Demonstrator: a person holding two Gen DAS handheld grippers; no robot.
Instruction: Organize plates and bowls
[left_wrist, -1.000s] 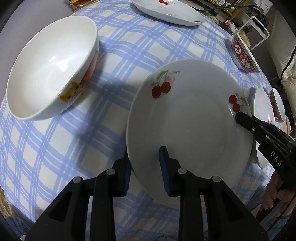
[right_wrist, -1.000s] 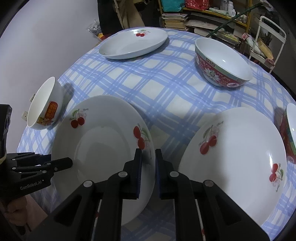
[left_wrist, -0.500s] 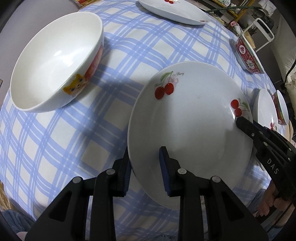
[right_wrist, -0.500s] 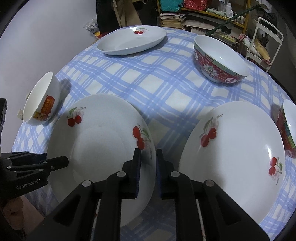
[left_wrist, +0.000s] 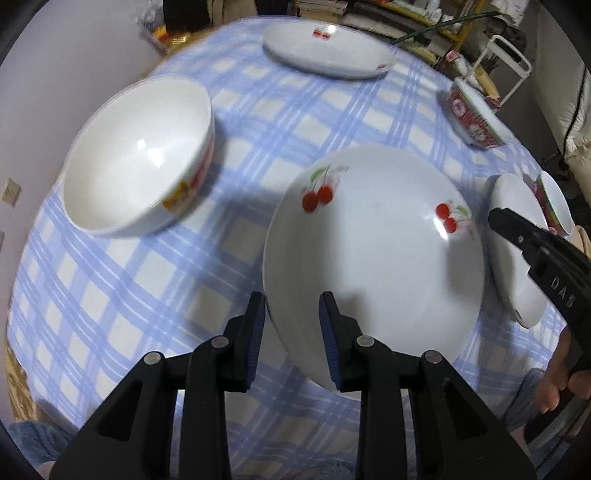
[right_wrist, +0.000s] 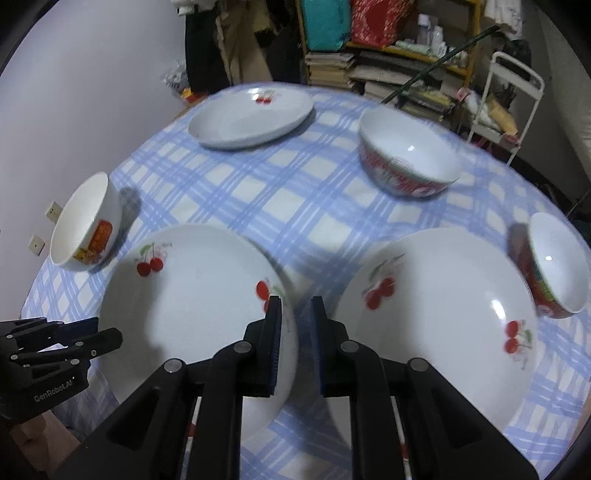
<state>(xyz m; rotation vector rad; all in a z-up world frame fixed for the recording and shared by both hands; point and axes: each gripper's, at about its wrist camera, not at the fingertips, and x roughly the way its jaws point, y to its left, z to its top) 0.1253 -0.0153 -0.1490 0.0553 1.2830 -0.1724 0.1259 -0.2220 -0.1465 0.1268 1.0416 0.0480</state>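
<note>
A white cherry-print plate (left_wrist: 373, 254) is held at two sides, lifted and tilted over the blue checked tablecloth (left_wrist: 147, 280). My left gripper (left_wrist: 293, 321) is shut on its near-left rim. My right gripper (right_wrist: 295, 343) is shut on its right rim; the same plate shows in the right wrist view (right_wrist: 195, 314). A second cherry plate (right_wrist: 436, 325) lies just to the right. A third cherry plate (right_wrist: 251, 116) lies at the far side. A white cartoon-print bowl (left_wrist: 140, 162) stands at the left.
A red patterned bowl (right_wrist: 406, 162) stands at the far right, another red bowl (right_wrist: 554, 266) at the right edge. Shelves with books and a white metal rack (right_wrist: 513, 99) stand behind the table. The table edge is close below both grippers.
Both grippers have lifted the held plate and drawn back and up; more of the table and room shows. The frames are blurred with motion.
</note>
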